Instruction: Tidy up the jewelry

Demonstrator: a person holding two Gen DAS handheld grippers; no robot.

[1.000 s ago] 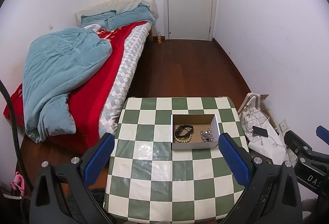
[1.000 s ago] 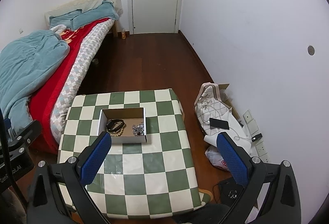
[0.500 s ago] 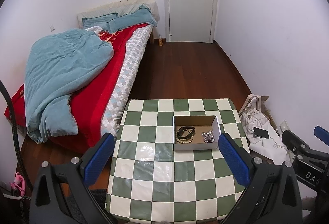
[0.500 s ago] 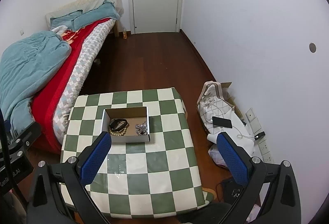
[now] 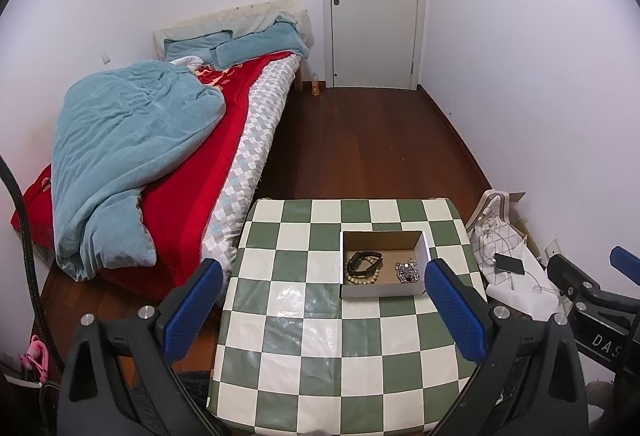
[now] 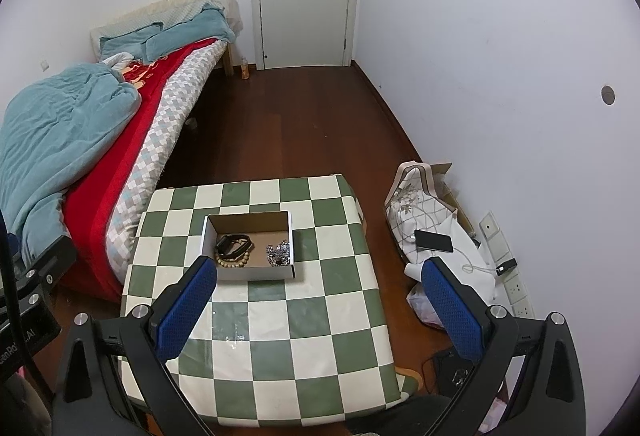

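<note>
A small open cardboard box (image 5: 383, 291) (image 6: 256, 272) sits on the green-and-white checkered table (image 5: 304, 348) (image 6: 304, 336). Inside lie a black band (image 5: 363, 261) (image 6: 233, 244), a wooden bead bracelet (image 5: 362, 279) (image 6: 234, 260) and a silver chain piece (image 5: 407, 271) (image 6: 279, 254). My left gripper (image 5: 320, 310) is open and empty, held high above the table's near side. My right gripper (image 6: 316, 310) is open and empty, also high above the table, to the right of the left one.
A bed (image 5: 192, 164) with a teal duvet and red blanket stands left of the table. A white bag (image 6: 424, 220) with a phone (image 6: 434, 241) and wall sockets lie right of the table. A closed white door (image 5: 374, 0) is at the far end.
Both grippers have pulled back and up from the table; the box looks smaller and lower in both views. Both stay open and empty. The jewelry has not moved.
</note>
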